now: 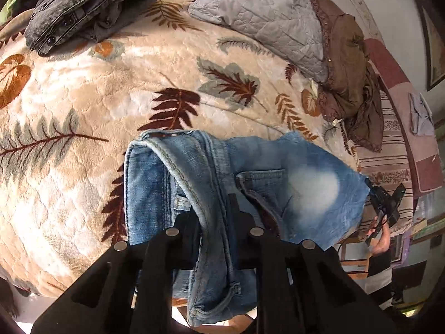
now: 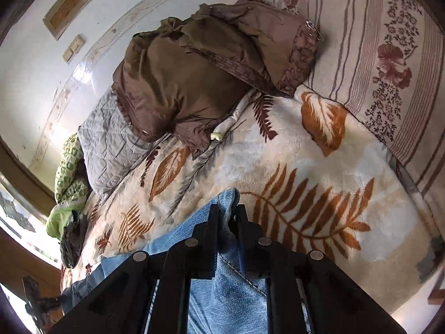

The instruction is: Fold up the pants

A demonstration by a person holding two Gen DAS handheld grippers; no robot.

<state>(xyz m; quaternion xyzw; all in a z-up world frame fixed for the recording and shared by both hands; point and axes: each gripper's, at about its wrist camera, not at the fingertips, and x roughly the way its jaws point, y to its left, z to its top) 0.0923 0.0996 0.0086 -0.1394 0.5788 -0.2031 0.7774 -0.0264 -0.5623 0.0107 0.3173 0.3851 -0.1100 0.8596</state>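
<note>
Light blue jeans [image 1: 250, 172] hang stretched between my two grippers above a cream blanket with leaf prints [image 1: 83, 105]. My left gripper [image 1: 214, 206] is shut on the waistband end of the jeans, near a back pocket and a faded patch. My right gripper [image 2: 226, 211] is shut on a bunched edge of the jeans [image 2: 228, 286], which drape back under it. The right gripper also shows in the left wrist view [image 1: 385, 203], at the far end of the denim, held by a hand.
A dark grey garment [image 1: 91, 8] lies at the blanket's far left. A grey quilted pillow [image 1: 264, 14] and a brown garment [image 2: 200, 64] lie beyond. A striped floral sheet [image 2: 375, 41] covers the bed's right side. Green cloth [image 2: 69, 178] sits by the wall.
</note>
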